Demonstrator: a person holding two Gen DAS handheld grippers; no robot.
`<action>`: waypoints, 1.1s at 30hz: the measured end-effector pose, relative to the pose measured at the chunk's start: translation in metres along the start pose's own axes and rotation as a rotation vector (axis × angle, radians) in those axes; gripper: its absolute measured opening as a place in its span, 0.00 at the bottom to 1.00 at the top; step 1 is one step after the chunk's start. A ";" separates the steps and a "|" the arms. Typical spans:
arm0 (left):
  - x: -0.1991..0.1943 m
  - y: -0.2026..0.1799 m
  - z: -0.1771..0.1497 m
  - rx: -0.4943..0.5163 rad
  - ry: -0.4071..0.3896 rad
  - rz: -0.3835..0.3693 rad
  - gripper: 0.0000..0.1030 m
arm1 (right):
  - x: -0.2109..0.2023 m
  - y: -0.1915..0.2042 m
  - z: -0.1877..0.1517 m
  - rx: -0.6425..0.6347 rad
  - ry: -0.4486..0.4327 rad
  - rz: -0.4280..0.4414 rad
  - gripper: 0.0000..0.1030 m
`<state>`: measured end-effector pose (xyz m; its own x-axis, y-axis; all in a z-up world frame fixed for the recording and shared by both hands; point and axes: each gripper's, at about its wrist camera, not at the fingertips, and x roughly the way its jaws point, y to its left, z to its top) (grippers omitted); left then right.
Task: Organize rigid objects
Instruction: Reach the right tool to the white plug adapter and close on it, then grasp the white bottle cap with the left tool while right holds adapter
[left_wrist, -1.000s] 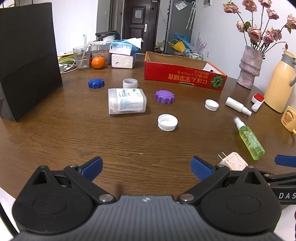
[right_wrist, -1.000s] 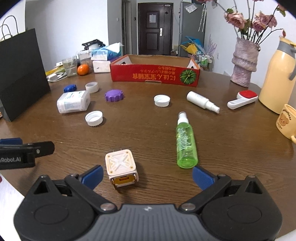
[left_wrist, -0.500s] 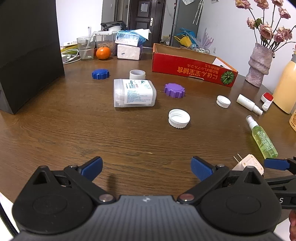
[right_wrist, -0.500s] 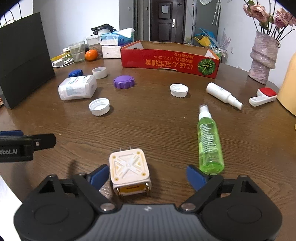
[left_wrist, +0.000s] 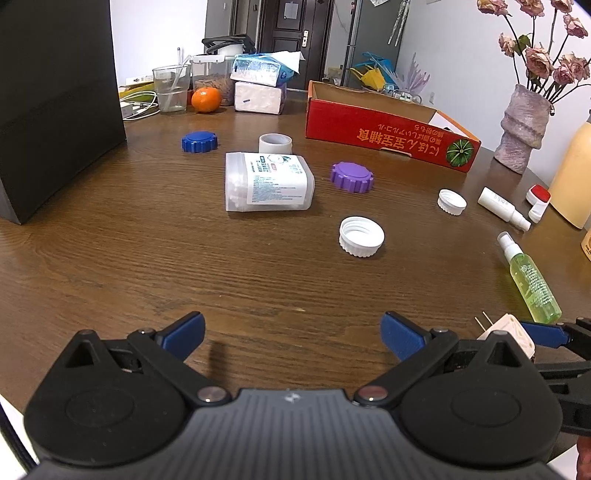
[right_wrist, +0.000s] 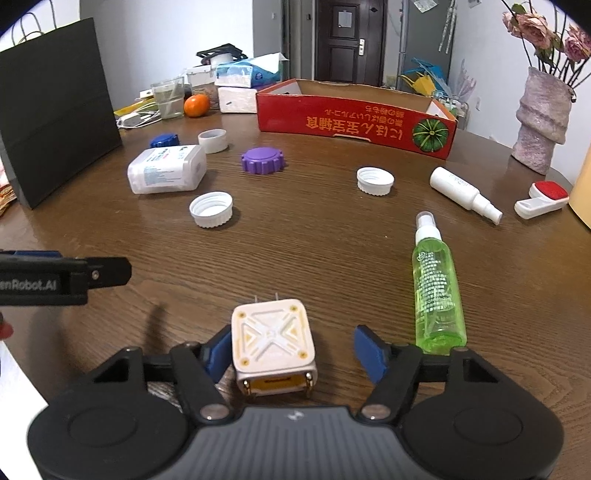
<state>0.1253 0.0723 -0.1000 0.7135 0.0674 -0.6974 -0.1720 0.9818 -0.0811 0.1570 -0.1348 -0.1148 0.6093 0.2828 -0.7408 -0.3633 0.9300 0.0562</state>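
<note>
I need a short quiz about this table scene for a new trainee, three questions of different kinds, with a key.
1. True or false: the cream cube-shaped plug adapter lies between the fingers of the right gripper.
2. Which lies beside that adapter? A) the green plastic spray bottle B) a glass jar C) a metal spoon
3. Fill in: the left gripper holds ____.

Key:
1. True. The jaws have just been closing, and a gap shows on the adapter's right side.
2. A.
3. Nothing; its jaws stand open over the bare brown wooden table.
</note>
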 end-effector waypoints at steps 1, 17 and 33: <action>0.000 0.000 0.000 0.001 0.000 0.000 1.00 | -0.001 0.000 0.000 -0.004 -0.003 0.009 0.47; 0.022 -0.024 0.025 0.022 0.008 -0.015 1.00 | -0.005 -0.020 0.013 0.023 -0.049 0.018 0.37; 0.070 -0.059 0.061 0.074 0.030 -0.034 0.81 | -0.004 -0.054 0.035 0.072 -0.106 -0.013 0.37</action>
<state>0.2264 0.0297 -0.1004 0.6973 0.0297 -0.7162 -0.0967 0.9939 -0.0529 0.1988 -0.1776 -0.0910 0.6859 0.2902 -0.6673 -0.3060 0.9470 0.0974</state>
